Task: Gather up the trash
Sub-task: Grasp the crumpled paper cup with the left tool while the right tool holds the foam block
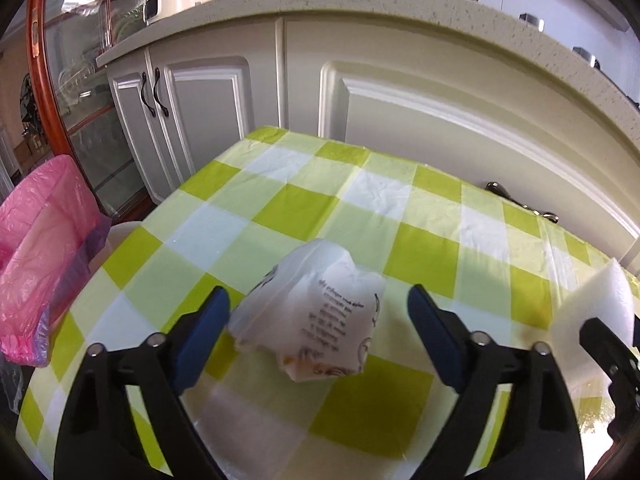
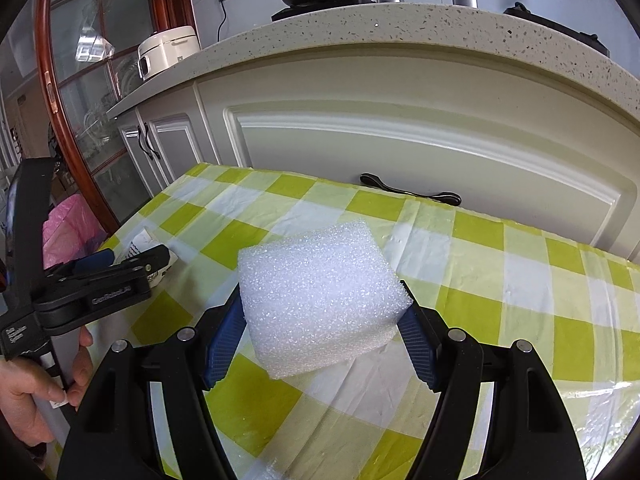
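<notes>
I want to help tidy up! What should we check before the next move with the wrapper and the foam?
1. Crumpled wrapper between the left gripper fingers: ok.
2. Left gripper pressing on the wrapper: not ok; a gap shows on the right side.
3. Right gripper shut on the foam block: ok, both pads touch it.
4. Pink-lined bin open and beside the table: ok.
5. Bin has room inside: cannot tell.
</notes>
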Action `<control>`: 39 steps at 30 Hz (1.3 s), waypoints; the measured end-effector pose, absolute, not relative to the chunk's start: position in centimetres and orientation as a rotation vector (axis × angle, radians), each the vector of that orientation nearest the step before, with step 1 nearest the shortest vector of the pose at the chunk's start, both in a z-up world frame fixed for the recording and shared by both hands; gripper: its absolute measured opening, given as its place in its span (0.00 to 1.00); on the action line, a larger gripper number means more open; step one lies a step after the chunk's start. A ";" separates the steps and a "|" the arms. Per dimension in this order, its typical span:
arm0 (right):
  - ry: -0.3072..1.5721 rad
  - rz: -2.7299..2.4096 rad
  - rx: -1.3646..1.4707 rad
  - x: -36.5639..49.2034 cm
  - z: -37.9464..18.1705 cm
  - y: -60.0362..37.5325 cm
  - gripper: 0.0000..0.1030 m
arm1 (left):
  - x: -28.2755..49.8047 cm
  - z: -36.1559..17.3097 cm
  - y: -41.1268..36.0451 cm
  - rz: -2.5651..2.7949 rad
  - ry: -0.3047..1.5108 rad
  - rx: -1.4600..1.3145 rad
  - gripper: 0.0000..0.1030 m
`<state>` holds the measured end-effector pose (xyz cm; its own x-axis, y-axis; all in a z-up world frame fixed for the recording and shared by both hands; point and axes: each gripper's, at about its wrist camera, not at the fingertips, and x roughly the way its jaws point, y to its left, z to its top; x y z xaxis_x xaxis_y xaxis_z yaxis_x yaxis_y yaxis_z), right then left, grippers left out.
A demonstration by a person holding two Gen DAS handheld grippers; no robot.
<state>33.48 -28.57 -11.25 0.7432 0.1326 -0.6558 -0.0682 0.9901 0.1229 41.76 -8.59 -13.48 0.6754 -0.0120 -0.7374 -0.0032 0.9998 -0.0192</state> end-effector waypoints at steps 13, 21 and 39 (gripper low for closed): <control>0.724 0.135 0.080 32.5 -11.2 -27.5 0.66 | 38.6 -11.7 -8.5 -0.039 0.750 0.008 0.53; 0.704 0.134 0.078 31.1 -10.2 -27.2 0.66 | 38.2 -13.0 -7.0 -0.018 0.804 -0.015 0.69; 0.715 0.135 0.091 31.7 -10.9 -27.3 0.66 | 39.9 -15.3 -5.9 -0.004 0.878 -0.033 0.57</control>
<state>31.72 -27.30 -10.92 0.7470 0.1541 -0.6467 -0.0916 0.9873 0.1295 39.90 -5.94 -15.32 0.6383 -0.0173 -0.7696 -0.0097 0.9995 -0.0305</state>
